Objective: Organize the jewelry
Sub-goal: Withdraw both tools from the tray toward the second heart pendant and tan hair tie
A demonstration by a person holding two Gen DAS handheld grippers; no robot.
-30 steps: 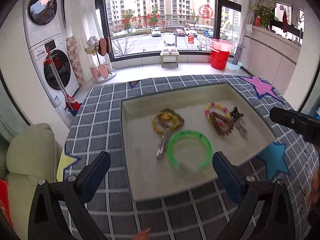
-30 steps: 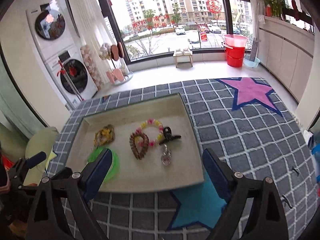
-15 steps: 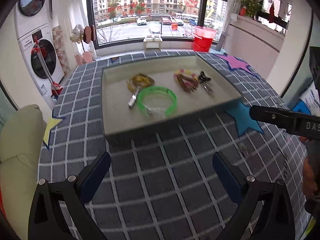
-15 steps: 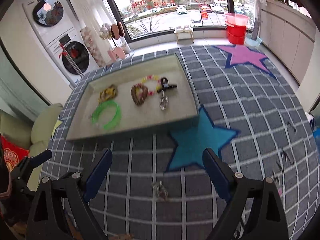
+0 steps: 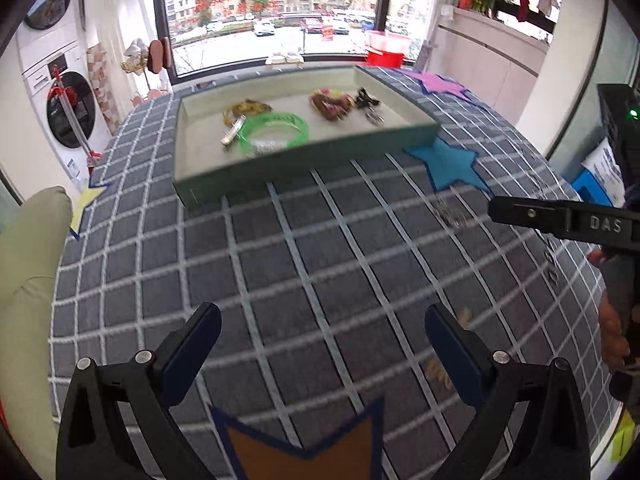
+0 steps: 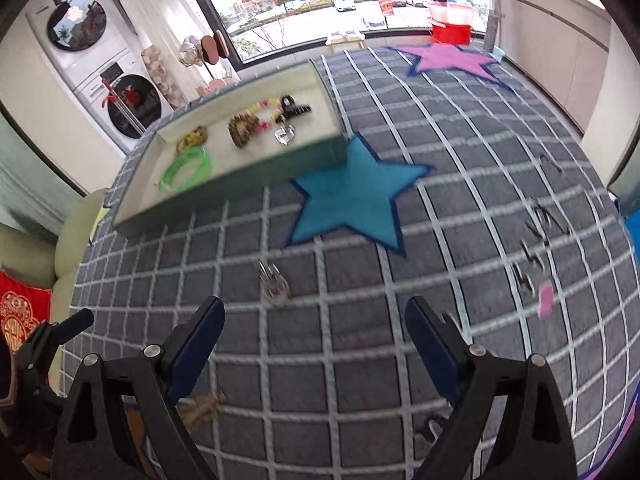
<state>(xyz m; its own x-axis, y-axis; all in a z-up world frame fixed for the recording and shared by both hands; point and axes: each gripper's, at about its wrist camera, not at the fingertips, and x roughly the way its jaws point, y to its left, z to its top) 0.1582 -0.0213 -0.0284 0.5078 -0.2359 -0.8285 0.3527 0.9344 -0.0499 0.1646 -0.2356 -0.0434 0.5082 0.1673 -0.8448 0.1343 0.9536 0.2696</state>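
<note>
A shallow tray (image 5: 304,156) (image 6: 224,196) on the grid-patterned cloth holds a green bangle (image 5: 276,130) (image 6: 188,168), a yellow bracelet (image 5: 246,109), a brown bead bracelet (image 6: 242,130), a black claw clip (image 6: 294,106) and a clear clip (image 6: 285,136). A clear hair clip (image 6: 274,286) (image 5: 450,212) lies on the cloth just ahead of my right gripper (image 6: 314,346). Black hairpins (image 6: 540,236) and a pink piece (image 6: 546,300) lie to its right. My left gripper (image 5: 322,344) is open and empty, well back from the tray. The right gripper is open and empty.
Blue star patch (image 6: 352,196) sits between the tray and the loose clip. A pale green cushion (image 5: 24,280) lies at the table's left edge. Small brownish items (image 5: 440,372) lie near the left gripper's right finger. Washing machines (image 6: 128,104) stand behind.
Both grippers have pulled back from over the tray toward the near side of the table. The loose clip and hairpins have come into view. Both stay open.
</note>
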